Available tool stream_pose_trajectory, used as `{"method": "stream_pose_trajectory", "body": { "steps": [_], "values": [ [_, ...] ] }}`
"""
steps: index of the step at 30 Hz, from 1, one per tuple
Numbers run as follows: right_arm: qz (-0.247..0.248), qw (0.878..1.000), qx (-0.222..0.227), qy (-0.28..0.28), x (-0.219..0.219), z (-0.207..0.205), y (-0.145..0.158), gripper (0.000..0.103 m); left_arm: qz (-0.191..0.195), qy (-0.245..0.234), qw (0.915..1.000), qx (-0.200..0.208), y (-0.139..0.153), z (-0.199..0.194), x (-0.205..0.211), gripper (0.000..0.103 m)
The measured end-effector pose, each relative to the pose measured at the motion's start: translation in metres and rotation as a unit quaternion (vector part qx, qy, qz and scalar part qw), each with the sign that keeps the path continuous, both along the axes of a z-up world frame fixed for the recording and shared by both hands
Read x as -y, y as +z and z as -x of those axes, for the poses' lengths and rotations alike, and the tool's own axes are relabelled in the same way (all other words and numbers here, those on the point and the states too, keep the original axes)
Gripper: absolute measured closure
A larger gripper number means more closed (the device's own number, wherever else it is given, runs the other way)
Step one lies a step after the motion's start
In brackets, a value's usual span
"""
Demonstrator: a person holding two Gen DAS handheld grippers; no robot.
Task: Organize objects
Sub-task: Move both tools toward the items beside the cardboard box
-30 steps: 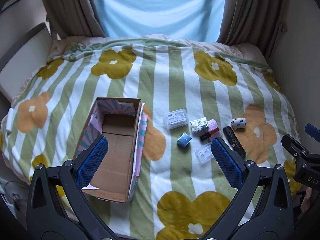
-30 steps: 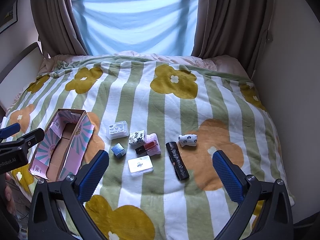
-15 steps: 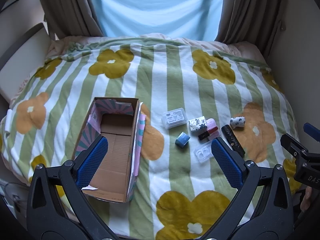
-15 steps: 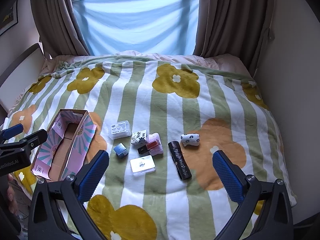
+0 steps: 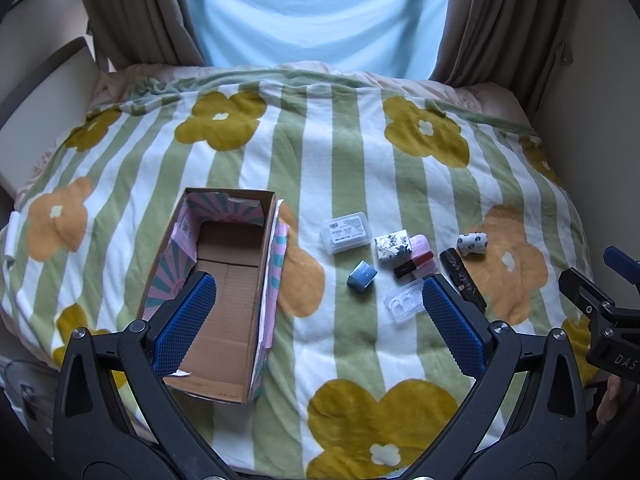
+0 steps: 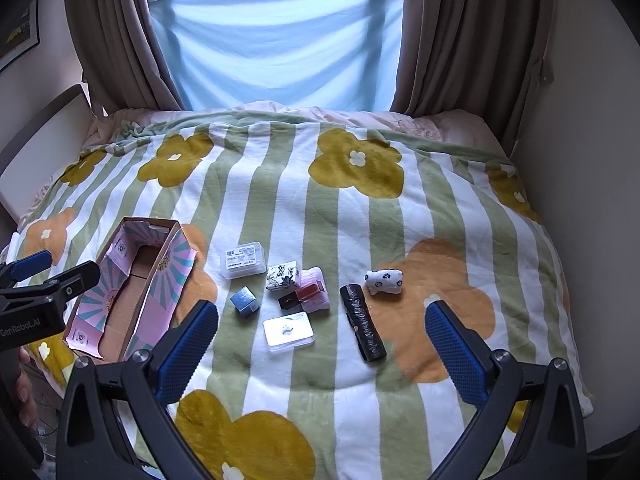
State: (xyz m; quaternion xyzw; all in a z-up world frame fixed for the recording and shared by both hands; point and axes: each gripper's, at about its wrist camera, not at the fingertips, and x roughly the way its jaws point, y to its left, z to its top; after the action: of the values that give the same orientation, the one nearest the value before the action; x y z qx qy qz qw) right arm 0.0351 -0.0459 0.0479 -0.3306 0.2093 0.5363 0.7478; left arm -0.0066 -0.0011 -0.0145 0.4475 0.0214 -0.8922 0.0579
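Note:
An open cardboard box (image 5: 224, 292) (image 6: 132, 288) with pink patterned flaps lies on the bed at the left. To its right lie several small items: a clear labelled case (image 5: 345, 232) (image 6: 243, 260), a blue cube (image 5: 361, 275) (image 6: 245, 300), a floral box (image 5: 393, 245) (image 6: 284, 275), a pink pack with a red lipstick (image 5: 420, 256) (image 6: 314, 291), a clear flat case (image 5: 403, 303) (image 6: 288, 330), a black tube (image 5: 462, 278) (image 6: 362, 322) and a spotted white figurine (image 5: 473, 243) (image 6: 384, 280). My left gripper (image 5: 318, 316) and right gripper (image 6: 320, 344) are open and empty, above the bed's near edge.
The bed is covered with a green-striped flowered blanket (image 5: 320, 160) (image 6: 320, 208). A wall (image 6: 580, 160) stands close on the right and a headboard (image 5: 36, 92) on the left. Curtains (image 6: 280, 40) hang over the window behind the bed.
Both grippers have drifted slightly; the items sit a little farther left in the left view and right in the right view. Nothing was grasped or moved.

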Motion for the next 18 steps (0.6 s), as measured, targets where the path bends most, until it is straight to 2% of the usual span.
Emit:
{"method": "stream_pose_trajectory", "body": {
  "steps": [18],
  "values": [
    [0.011, 1.0, -0.009, -0.003, -0.007, -0.002, -0.001, 0.001, -0.024, 0.013, 0.9992, 0.028, -0.002, 0.017, -0.001, 0.001]
  ]
}}
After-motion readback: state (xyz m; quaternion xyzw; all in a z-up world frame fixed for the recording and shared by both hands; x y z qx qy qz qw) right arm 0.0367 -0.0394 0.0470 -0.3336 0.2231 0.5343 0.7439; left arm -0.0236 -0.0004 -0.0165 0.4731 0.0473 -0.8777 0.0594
